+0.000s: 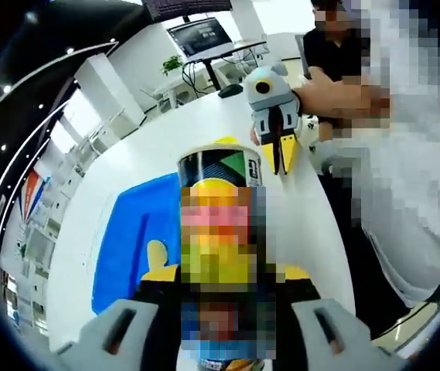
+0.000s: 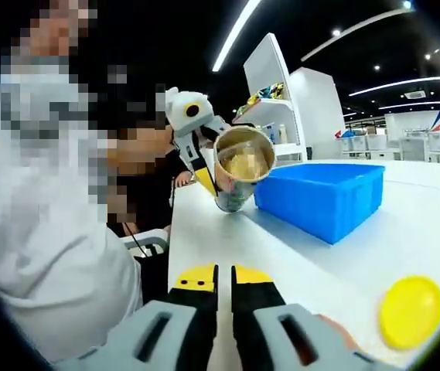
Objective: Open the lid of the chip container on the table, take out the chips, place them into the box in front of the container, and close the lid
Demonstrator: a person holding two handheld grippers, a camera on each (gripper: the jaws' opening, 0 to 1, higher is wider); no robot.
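My left gripper is shut on the chip can, which runs up between its jaws. In the right gripper view the same can is held tilted above the white table, its open mouth facing the camera and yellow chips showing inside. The blue box stands just beside the can; in the left gripper view the blue box lies left of it. The yellow lid lies flat on the table, away from the can. My right gripper is shut on nothing, a short way from the can's mouth.
The white table has its edge along the person's side. A person in a white shirt stands close to that edge. A desk with monitors and white shelving stand further off.
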